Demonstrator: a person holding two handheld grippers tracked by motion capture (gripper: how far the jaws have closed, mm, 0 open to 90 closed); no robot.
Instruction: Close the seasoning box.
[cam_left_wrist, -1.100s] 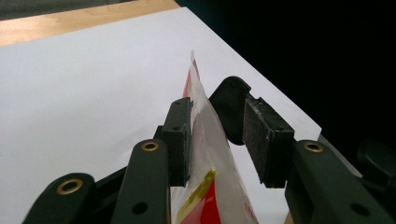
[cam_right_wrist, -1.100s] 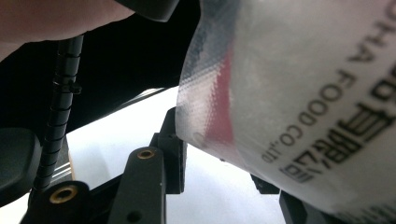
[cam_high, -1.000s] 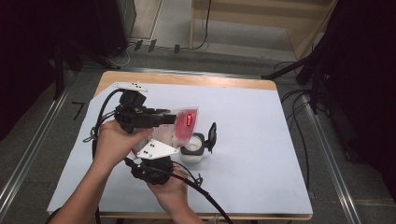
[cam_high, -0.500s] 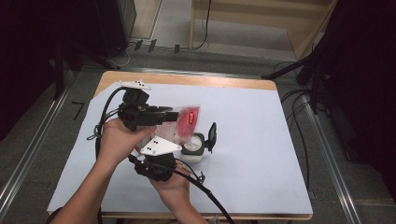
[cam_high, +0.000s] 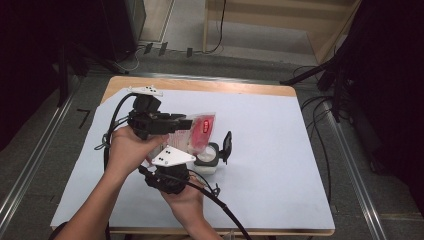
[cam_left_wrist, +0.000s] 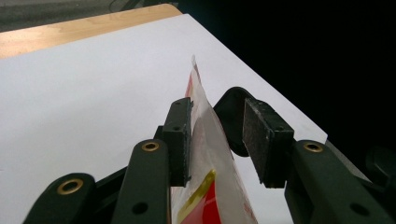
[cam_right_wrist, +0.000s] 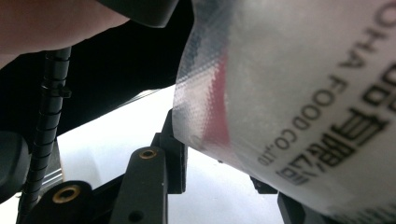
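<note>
Above the white-covered desk (cam_high: 280, 150), the left claw (cam_left_wrist: 219, 140), its jaws parted around a clear red-printed plastic pouch (cam_high: 197, 132), is risking dropping it onto the small white open-lidded container (cam_high: 207, 159); right claw's state: cannot tell.

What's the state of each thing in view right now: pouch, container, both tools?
Food pouch: off the table, edge-on between the left tool's jaws, touching one pad, gap at the other.
Small white container: upright on the sheet, black flip lid open.
Left tool: open around the pouch.
Right tool: under the pouch; open or shut can't be told.
</note>
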